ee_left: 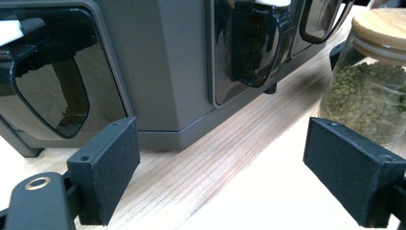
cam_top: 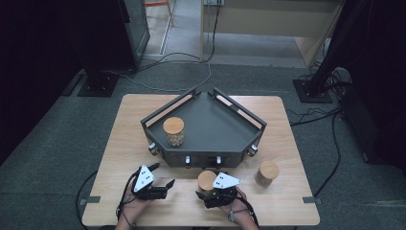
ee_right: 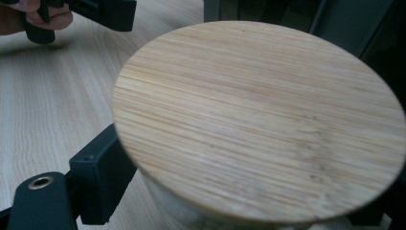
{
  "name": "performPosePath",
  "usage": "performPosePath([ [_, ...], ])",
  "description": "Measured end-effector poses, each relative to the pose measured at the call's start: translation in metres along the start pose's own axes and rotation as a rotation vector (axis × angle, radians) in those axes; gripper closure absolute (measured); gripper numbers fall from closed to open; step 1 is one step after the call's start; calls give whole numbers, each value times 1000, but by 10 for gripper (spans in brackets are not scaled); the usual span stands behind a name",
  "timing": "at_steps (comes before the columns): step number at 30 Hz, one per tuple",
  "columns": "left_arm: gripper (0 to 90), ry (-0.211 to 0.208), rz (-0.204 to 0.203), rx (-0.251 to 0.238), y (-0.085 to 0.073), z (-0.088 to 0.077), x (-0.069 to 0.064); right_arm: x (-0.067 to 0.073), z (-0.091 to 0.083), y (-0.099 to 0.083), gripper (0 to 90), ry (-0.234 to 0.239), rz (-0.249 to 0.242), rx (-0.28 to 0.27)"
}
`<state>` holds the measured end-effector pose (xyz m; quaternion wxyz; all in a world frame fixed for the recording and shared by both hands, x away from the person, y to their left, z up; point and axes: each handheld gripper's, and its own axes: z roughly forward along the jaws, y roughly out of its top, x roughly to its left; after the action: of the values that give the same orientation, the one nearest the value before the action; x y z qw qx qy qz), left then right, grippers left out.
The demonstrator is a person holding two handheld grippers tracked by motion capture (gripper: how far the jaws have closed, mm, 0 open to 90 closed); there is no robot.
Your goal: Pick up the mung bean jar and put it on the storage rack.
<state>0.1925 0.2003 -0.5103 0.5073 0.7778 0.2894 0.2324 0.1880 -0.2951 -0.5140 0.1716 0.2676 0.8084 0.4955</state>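
Glass jar (cam_top: 207, 182) with bamboo lid (ee_right: 258, 120), green beans inside, is sitting on the table (cam_top: 287, 211) just in front of the tray (cam_top: 210, 124). Right gripper (cam_top: 210, 195) is straddling its body below the lid; whether it's clamping yet, can't tell. Left gripper (cam_top: 160, 181) is idling with jaws apart. Likely heavy, slick, breakable: grip the body, not the lid.

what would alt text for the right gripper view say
A jar's round wooden lid fills most of the frame, seen close from above, with the right gripper straddling the jar just below it. Behind lies a pale wooden table, with the left gripper at top left.
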Motion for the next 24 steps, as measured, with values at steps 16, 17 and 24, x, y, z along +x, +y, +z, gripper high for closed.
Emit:
performPosePath([
  [16, 123, 2, -3, 9, -1, -2, 2, 6, 1, 4, 249, -25, 0, 17],
  [17, 123, 2, -3, 9, -1, -1, 1, 6, 1, 5, 249, -26, 1, 19],
  [24, 123, 0, 3, 22, 0, 0, 1, 11, 0, 6, 251, -57, -2, 21],
])
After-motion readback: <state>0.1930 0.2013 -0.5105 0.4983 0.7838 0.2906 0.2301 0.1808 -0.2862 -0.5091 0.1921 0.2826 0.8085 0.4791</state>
